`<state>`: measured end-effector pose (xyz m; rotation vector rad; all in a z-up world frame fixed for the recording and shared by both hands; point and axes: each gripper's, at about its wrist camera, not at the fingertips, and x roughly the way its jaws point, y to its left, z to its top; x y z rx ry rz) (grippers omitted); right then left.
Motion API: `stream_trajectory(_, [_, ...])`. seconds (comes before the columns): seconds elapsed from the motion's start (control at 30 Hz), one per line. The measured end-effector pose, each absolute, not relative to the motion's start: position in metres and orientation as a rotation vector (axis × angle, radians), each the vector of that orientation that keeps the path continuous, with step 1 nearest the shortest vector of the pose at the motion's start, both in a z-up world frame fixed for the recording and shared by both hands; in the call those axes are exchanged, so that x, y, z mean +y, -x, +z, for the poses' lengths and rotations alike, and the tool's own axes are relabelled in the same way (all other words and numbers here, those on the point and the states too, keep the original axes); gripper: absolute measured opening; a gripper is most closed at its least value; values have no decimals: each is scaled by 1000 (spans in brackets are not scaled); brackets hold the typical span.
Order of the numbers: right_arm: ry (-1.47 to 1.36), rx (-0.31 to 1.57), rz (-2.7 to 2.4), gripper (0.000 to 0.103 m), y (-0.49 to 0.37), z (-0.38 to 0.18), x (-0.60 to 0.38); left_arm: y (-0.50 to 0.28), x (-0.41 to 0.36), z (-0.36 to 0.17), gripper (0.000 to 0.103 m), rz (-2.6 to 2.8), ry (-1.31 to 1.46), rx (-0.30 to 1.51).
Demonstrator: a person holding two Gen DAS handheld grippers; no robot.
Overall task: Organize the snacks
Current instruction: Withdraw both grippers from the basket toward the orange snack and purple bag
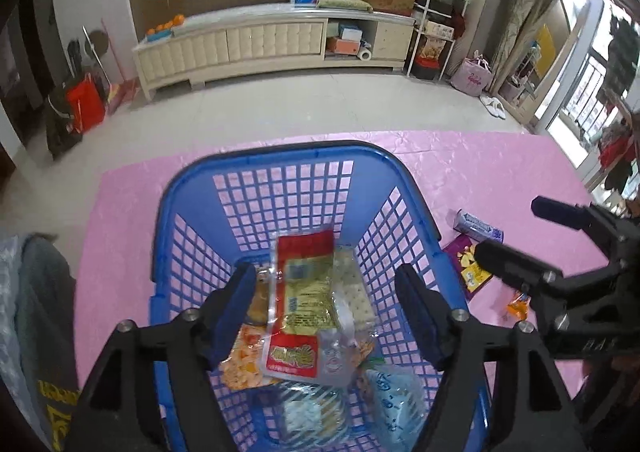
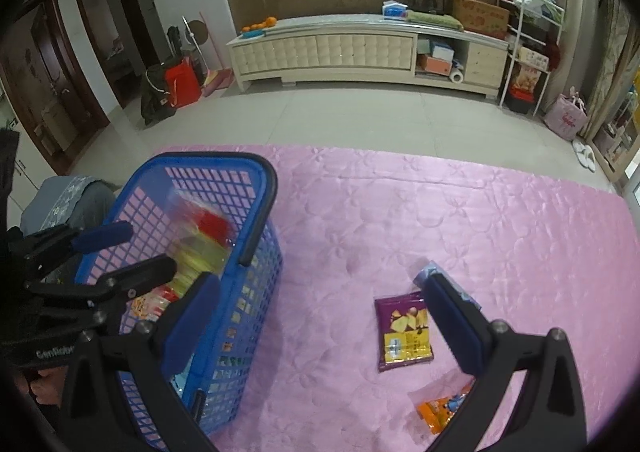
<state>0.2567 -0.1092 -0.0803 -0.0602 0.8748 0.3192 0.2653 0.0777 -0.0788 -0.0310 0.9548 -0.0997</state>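
Red-yellow packet (image 1: 301, 304) lies in blue basket (image 1: 276, 156), between spread left jaws.

The basket (image 2: 256, 252) sits left on the table cover (image 2: 440, 212), snack packs (image 1: 304, 304) inside, chip bag (image 2: 405, 330) to its right.

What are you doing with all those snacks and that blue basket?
A person with a gripper in each hand is sorting snacks into the blue basket on the pink cloth. The left gripper is open above the basket, where a red and yellow packet lies on other snacks. The right gripper is open over the cloth, where a purple chip bag, an orange packet and a blue pack still wait.
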Motion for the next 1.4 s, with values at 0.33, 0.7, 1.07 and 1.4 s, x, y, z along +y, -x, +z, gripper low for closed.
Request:
stream_trajectory(0.33, [21, 832, 319, 103, -224, -57, -124, -227, 76, -47, 70, -87, 27, 893])
stream_trajectory(0.7, [36, 786, 318, 103, -182, -23, -143, -181, 61, -12, 71, -113, 35, 829])
stream_trajectory(1.07, [34, 745, 295, 103, -151, -5, -180, -154, 17, 8, 81, -189, 11, 788])
stream_trajectory(1.4, [15, 762, 221, 103, -145, -18, -230, -161, -30, -3, 81, -244, -29, 815])
